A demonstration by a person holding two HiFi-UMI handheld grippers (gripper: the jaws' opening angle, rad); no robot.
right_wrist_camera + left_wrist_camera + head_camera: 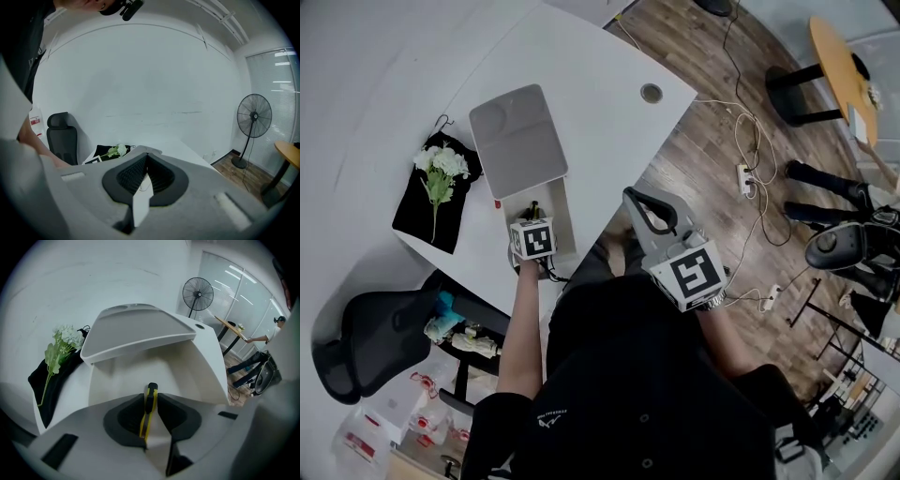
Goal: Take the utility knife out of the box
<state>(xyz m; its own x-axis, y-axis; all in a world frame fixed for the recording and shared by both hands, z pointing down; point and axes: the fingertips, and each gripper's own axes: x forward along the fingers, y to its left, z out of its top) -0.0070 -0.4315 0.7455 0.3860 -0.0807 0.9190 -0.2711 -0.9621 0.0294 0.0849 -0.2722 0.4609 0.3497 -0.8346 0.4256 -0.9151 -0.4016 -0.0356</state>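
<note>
An open white box [563, 208] stands on the white table, its lid [517, 139] folded back. My left gripper [532, 219] is at the box's near end, shut on a yellow and black utility knife [532, 208]. In the left gripper view the knife [149, 408] stands on edge between the jaws of the left gripper [151, 398], its black tip over the box's bare inside [136, 373]. Whether it is lifted free of the box I cannot tell. My right gripper [637, 199] is held off the table's edge over the floor; it [146, 164] is shut on nothing.
White flowers [439, 173] lie on a black cloth [417, 211] left of the box. A round cable hole [652, 93] is in the table's far corner. An office chair [361, 342] stands to the left, with cables and a power strip [744, 178] on the wooden floor and a fan [198, 294] beyond the table.
</note>
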